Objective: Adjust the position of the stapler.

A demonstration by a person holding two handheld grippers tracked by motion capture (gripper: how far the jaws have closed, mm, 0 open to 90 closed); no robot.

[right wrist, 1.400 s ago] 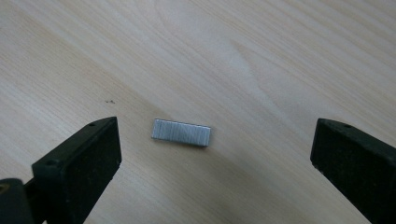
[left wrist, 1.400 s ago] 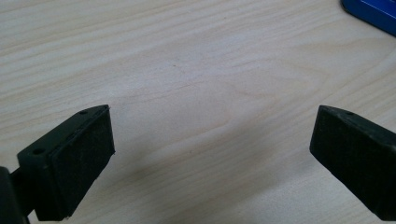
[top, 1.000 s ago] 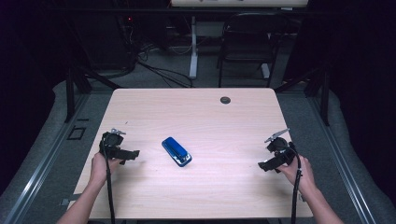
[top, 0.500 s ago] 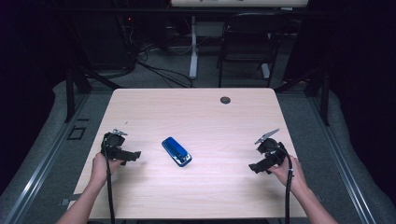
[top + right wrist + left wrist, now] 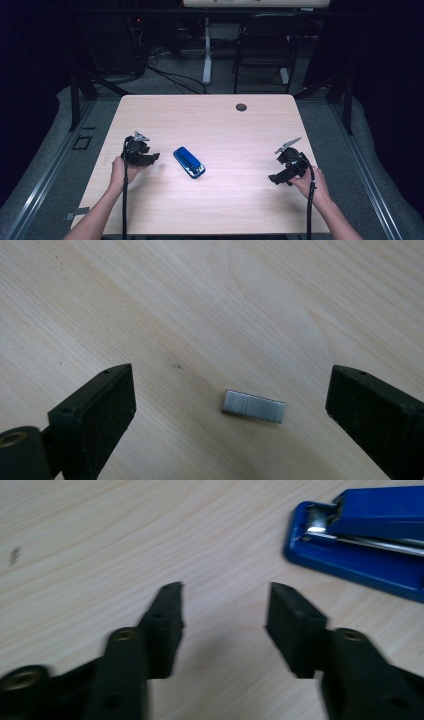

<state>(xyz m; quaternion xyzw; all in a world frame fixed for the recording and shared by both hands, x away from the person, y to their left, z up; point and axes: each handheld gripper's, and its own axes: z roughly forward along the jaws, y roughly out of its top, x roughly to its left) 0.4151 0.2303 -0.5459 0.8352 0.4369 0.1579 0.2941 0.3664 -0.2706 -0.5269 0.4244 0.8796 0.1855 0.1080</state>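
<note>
Two hand-held grippers sit over a pale wooden desk (image 5: 215, 120), one in each of the person's hands, and a blue stapler (image 5: 189, 162) lies near the middle of the desk, taken here as the landmark.

On the stapler's left side, close by but not touching it, the left hand-held gripper (image 5: 150, 158) points its jaws toward the stapler. In the left gripper view its jaws have just been closing and now stand about half apart, with bare wood between them (image 5: 223, 611); nothing is gripped. The stapler (image 5: 360, 540) shows there beyond the jaw tips and off to one side, its metal end turned toward the camera, clear of both jaws.

Well apart from the stapler on its right side, the right hand-held gripper (image 5: 278, 178) is held low over the desk with a cable trailing back along the forearm. In the right gripper view its jaws stand wide apart (image 5: 232, 390), and a short strip of staples (image 5: 254, 406) lies flat on the wood between them, touching neither pad.

Beyond the stapler, toward the far edge of the desk, there is a small dark round grommet (image 5: 241, 107).
</note>
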